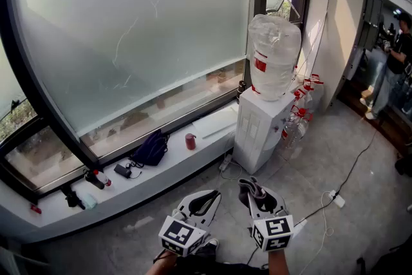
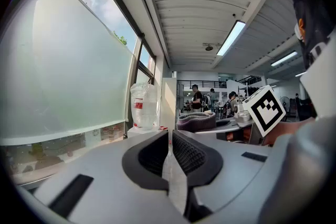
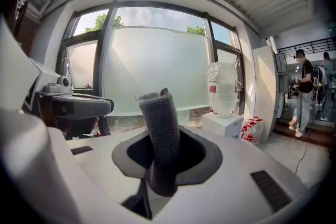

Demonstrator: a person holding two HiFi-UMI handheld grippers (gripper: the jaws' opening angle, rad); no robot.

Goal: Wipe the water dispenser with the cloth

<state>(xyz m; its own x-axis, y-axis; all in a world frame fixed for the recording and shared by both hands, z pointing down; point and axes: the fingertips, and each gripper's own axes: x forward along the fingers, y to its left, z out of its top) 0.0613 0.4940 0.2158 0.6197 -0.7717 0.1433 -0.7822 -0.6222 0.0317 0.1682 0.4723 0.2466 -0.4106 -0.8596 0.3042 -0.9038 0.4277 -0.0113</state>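
A white water dispenser (image 1: 259, 127) stands on the floor by the window, with a clear bottle (image 1: 274, 56) upside down on top. It shows far off in the left gripper view as the dispenser (image 2: 143, 108) and in the right gripper view as the dispenser (image 3: 224, 118). My right gripper (image 1: 253, 190) is shut on a dark grey cloth (image 3: 163, 136), which sticks up between its jaws; the cloth (image 1: 251, 188) also shows in the head view. My left gripper (image 1: 205, 201) is shut and holds nothing. Both grippers are well short of the dispenser.
A low white window ledge (image 1: 161, 167) carries a dark bag (image 1: 151, 148), a red cup (image 1: 190, 141) and small items. Several bottles (image 1: 298, 119) stand beside the dispenser. Cables and a power strip (image 1: 337, 198) lie on the floor. People stand at the far right (image 1: 393, 64).
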